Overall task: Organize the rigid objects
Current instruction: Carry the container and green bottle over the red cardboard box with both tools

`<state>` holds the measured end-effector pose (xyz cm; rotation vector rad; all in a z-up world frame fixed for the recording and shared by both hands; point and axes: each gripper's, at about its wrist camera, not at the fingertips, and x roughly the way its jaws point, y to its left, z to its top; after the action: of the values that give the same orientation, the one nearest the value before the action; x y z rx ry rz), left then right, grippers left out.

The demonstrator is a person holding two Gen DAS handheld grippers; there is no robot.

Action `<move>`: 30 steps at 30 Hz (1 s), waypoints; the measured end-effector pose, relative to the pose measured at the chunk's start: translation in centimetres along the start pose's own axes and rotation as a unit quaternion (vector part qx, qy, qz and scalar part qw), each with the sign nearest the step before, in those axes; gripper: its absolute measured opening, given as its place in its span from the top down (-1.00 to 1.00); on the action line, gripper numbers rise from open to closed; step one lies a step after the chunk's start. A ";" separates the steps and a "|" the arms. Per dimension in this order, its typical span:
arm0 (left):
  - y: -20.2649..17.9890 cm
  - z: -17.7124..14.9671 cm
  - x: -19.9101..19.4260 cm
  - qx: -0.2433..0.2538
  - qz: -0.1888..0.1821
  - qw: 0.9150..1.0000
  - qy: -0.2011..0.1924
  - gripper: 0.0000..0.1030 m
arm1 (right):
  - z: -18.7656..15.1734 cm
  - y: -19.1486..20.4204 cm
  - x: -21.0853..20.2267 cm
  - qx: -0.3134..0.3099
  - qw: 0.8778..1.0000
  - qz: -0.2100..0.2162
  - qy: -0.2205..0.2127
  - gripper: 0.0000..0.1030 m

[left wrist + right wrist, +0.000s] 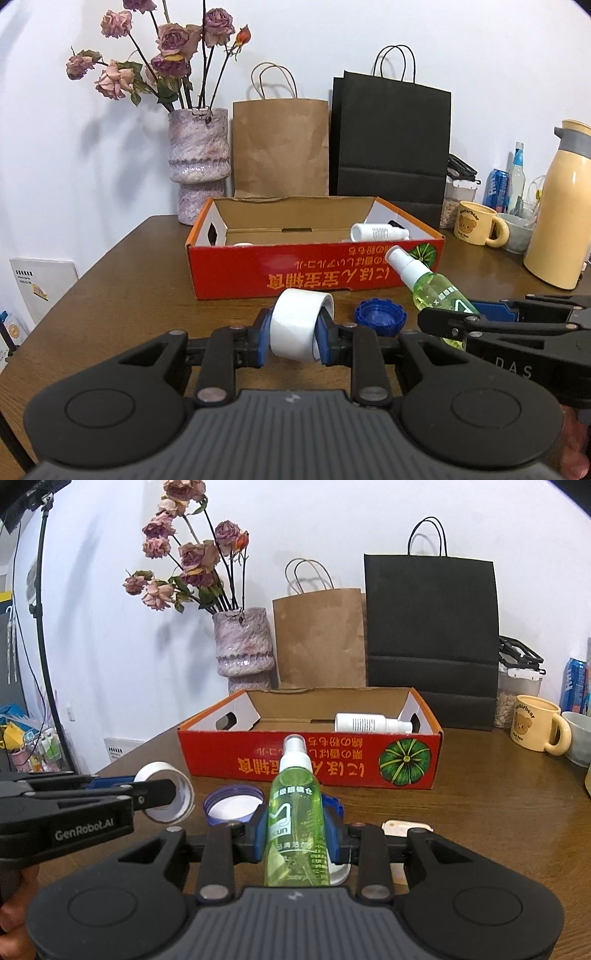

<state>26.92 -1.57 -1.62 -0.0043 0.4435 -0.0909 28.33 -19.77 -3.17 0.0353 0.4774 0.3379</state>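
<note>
my left tongs [294, 334] are clamped on a roll of white tape [301, 323]. the blue pads squeeze it from both sides, and the roll is up off the brown counter [122, 295]. my right tongs [296, 836] are clamped on a green spray bottle [295, 812]. its white top points away from me, toward the red box [310, 757].

the red box sits open on the counter, just past both tongs. a white bottle [371, 723] lies on its side inside the box, near the right end. i can see a bit of something white [243, 244] at the left end too, but i cannot tell what it is.

a blue lid [380, 316] lies on the counter between my two tongs, in front of the box.

behind the box stand a pink vase [199, 162] with dried roses, a brown paper bag [280, 147] and a black paper bag [391, 144]. off to the right are a yellow mug [476, 223] with a bear on it and a tall cream jug [557, 206].
</note>
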 end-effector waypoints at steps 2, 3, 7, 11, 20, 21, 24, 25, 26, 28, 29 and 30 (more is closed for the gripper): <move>0.0 0.5 0.0 -0.002 0.003 1.000 -0.001 0.51 | 0.4 -0.1 -0.2 0.001 1.000 0.001 -0.004 0.42; 0.1 0.7 0.0 -0.003 0.005 1.000 -0.003 0.51 | 0.6 -0.1 -0.3 0.001 1.000 0.000 -0.006 0.42; 0.3 1.8 -0.3 -0.007 0.008 1.000 -0.013 0.51 | 1.6 -0.1 -0.5 0.000 1.000 0.000 -0.017 0.42; 0.4 3.0 -0.3 -0.009 0.012 1.000 -0.022 0.51 | 2.8 0.2 -0.4 -0.005 1.000 0.002 -0.025 0.42; 0.7 5.7 0.5 -0.021 0.019 0.999 -0.043 0.51 | 5.3 0.7 0.5 -0.008 0.999 -0.002 -0.042 0.42; 0.8 5.9 0.6 -0.024 0.020 0.999 -0.044 0.51 | 5.6 0.7 0.7 -0.008 0.999 -0.003 -0.044 0.42; 1.0 6.5 1.4 -0.034 0.023 0.998 -0.046 0.51 | 6.2 0.7 1.3 -0.006 0.999 -0.006 -0.047 0.42; 1.1 6.7 1.6 -0.037 0.024 0.998 -0.047 0.51 | 6.4 0.7 1.6 -0.007 0.999 -0.006 -0.048 0.42; 1.1 6.8 1.9 -0.039 0.025 0.998 -0.048 0.51 | 6.6 0.7 1.8 -0.007 0.999 -0.008 -0.050 0.42; 1.3 7.1 2.4 -0.043 0.027 0.997 -0.050 0.51 | 6.9 0.6 2.3 -0.006 0.999 -0.010 -0.052 0.42; 1.3 7.2 2.6 -0.044 0.029 0.997 -0.051 0.51 | 7.1 0.5 2.6 -0.006 0.998 -0.012 -0.054 0.42; 1.4 7.4 2.9 -0.046 0.030 0.997 -0.051 0.51 | 7.2 0.5 2.8 -0.005 0.998 -0.014 -0.055 0.42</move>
<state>32.82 -0.60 3.78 -0.0862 0.3446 -0.0114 33.84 -18.06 2.06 0.0364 0.3677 0.3094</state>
